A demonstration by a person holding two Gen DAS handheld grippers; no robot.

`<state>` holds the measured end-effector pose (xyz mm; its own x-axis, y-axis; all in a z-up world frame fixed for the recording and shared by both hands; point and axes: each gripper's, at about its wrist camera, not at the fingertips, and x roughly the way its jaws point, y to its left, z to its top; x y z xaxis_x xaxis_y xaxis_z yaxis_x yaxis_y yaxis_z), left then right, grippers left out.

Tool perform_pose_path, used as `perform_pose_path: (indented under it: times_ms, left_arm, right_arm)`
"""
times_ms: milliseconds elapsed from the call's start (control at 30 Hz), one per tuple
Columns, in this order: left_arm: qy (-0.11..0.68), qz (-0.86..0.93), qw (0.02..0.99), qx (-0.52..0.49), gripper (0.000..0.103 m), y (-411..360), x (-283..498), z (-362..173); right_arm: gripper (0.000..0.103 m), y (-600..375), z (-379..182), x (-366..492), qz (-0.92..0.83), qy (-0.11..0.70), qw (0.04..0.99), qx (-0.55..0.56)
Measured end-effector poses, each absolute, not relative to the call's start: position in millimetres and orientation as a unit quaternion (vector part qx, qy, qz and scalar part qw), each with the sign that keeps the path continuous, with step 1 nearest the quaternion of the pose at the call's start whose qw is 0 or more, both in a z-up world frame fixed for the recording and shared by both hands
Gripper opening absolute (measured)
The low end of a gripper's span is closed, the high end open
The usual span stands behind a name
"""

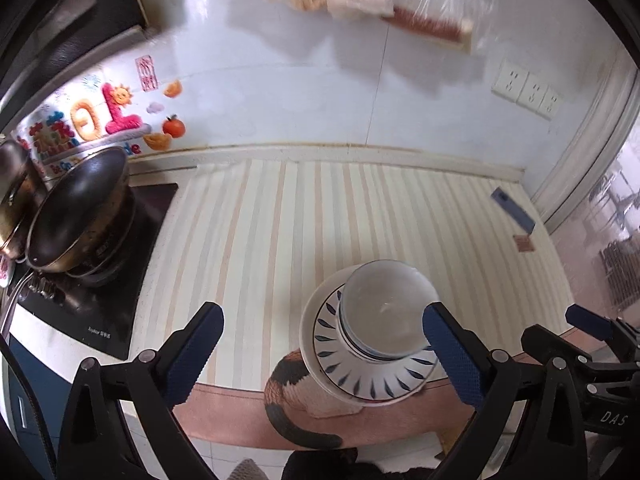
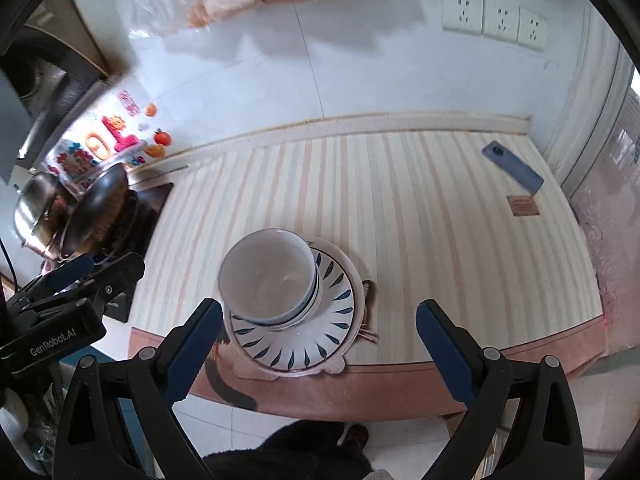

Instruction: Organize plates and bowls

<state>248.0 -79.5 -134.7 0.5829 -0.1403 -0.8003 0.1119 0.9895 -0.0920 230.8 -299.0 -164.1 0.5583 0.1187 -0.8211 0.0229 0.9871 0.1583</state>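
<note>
Kitchen desk (image 2: 400,208) under a striped cloth, seen from both of my claws. My left claw (image 1: 324,354) and my right claw (image 2: 320,350) both hang above the near edge with fingers spread wide, holding nothing. The stack of bowls (image 2: 268,276) sits nested on a leaf-patterned plate (image 2: 336,316), which rests on a plain white plate (image 2: 360,300); the whole pile stands close to the near edge of the desk, on top of a cat-patterned mat (image 1: 292,384) that overhangs the brown border. In the left view the stack lies just inside my right-hand finger; in the right view it lies beside my left-hand finger.

To the left, a dark frying pan (image 1: 76,216) and a steel pot (image 2: 36,208) crowd the stove (image 1: 120,280), well apart from the stack. At the far right lie a blue phone (image 2: 512,168) and a small brown card (image 2: 523,205), near the wall corner. Wall sockets (image 2: 494,20) sit above them. The middle and rear of the cloth between stove and phone are bare. A dark garment (image 2: 288,452) shows below the desk edge.
</note>
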Motion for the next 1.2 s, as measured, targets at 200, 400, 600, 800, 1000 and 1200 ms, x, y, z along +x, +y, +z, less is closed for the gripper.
perform_pose_path:
  times_ms: [200, 400, 600, 800, 1000, 1200]
  left_arm:
    - [0.42, -0.04, 0.906, -0.019, 0.102, -76, 201, -109]
    - [0.401, -0.023, 0.915, -0.028, 0.102, -66, 149, -88]
    - [0.383, -0.025, 0.923, -0.025, 0.102, -58, 97, -71]
    - [0.365, -0.032, 0.93, -0.02, 0.102, -45, 41, -59]
    - [0.351, -0.036, 0.936, -0.008, 0.102, -30, -11, -51]
    - [0.338, -0.038, 0.94, -0.007, 0.102, -14, -51, -47]
  right_arm:
    - [0.1, -298, -135, 185, 0.044, 0.438, 0.896, 0.057]
    - [0.1, -292, -110, 130, 0.051, 0.419, 0.905, 0.047]
    - [0.1, -283, -90, 73, 0.04, 0.394, 0.917, 0.046]
    - [0.1, -268, -77, 6, 0.024, 0.374, 0.926, 0.049]
    - [0.1, -249, -68, -55, 0.009, 0.363, 0.93, 0.056]
    - [0.101, -233, -60, -110, -0.005, 0.349, 0.936, 0.054]
